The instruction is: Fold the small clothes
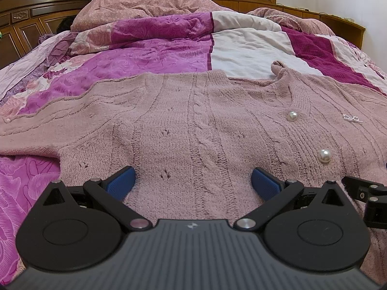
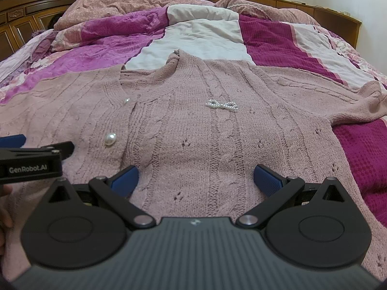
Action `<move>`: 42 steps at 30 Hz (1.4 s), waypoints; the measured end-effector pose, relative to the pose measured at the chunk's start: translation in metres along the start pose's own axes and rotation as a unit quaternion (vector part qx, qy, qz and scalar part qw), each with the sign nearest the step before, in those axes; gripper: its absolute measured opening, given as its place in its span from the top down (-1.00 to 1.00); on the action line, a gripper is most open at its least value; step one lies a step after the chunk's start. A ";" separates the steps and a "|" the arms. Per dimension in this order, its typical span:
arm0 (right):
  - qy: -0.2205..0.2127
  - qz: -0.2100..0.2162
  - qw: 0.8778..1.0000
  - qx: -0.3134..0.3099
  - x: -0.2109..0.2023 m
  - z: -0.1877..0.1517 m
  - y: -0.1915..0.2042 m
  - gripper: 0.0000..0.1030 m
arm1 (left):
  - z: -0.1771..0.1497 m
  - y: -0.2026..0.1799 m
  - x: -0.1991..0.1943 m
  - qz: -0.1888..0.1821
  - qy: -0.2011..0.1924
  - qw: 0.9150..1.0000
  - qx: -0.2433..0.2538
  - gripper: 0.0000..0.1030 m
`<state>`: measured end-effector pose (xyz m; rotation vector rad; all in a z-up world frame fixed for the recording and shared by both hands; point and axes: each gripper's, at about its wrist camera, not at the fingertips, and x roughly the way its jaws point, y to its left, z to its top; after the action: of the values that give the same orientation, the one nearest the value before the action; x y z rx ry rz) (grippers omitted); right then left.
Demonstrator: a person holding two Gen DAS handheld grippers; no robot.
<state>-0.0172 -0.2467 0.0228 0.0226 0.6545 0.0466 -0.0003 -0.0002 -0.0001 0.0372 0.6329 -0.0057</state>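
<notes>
Cardigan (image 1: pixel 193 125), pink cable knit, lies flat across the frame's middle on the bedspread (image 1: pixel 150 48). I see left gripper (image 1: pixel 193 184) and right gripper (image 2: pixel 195 180) spread wide, empty. It looks soft, limp; I'd pinch hem or sleeve, avoiding pearl buttons (image 1: pixel 324 155).

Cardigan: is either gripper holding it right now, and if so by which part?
Nothing held. Left gripper and right gripper both stand open over the lower front of the pink cardigan, which lies flat on the bed.
</notes>
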 end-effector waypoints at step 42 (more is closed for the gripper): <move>-0.002 0.000 1.000 0.009 0.000 0.000 -0.001 -1.00 | 0.002 0.004 0.000 -0.002 0.003 1.000 -0.001 -1.00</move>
<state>-0.0172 -0.2478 0.0226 0.0393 0.6513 0.0407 0.0006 0.0032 0.0020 0.0335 0.6397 -0.0082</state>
